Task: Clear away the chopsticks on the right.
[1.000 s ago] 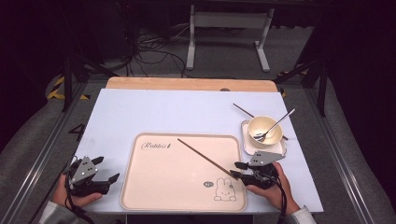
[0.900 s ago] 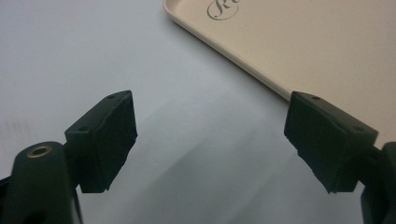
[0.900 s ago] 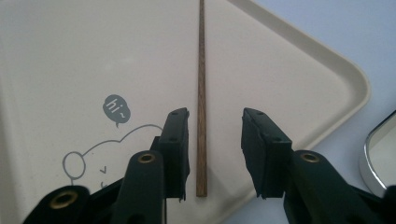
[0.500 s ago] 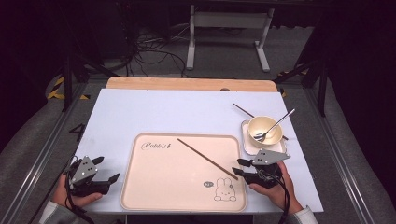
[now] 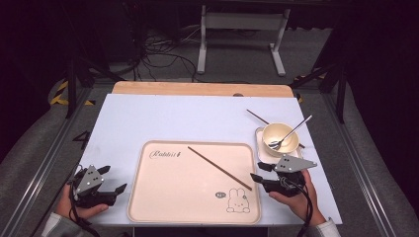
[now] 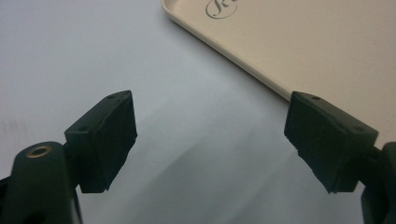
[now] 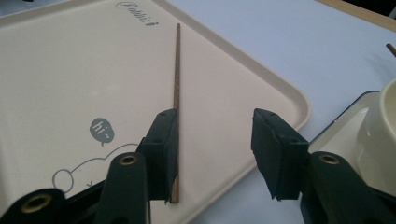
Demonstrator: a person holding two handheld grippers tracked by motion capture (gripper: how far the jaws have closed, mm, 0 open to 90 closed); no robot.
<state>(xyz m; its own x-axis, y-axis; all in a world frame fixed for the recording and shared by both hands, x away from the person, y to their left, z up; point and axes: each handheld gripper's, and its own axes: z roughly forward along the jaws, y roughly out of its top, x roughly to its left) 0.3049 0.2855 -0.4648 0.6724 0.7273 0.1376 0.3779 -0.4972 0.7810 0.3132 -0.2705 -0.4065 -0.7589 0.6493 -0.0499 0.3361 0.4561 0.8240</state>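
High view looks down and forward over the desk; both tool views sit close, sharing the tray.

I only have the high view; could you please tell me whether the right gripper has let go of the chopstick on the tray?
Observer: Yes. The right gripper has just been opening its jaws; the chopstick lies flat on the tray between them, close beside one jaw.
Operator: Is the left gripper holding anything?
Observer: No; the left gripper is wide open over bare table, by the tray's corner.
Operator: What does the small bubble on the tray say?
Observer: The bubble says "hi".
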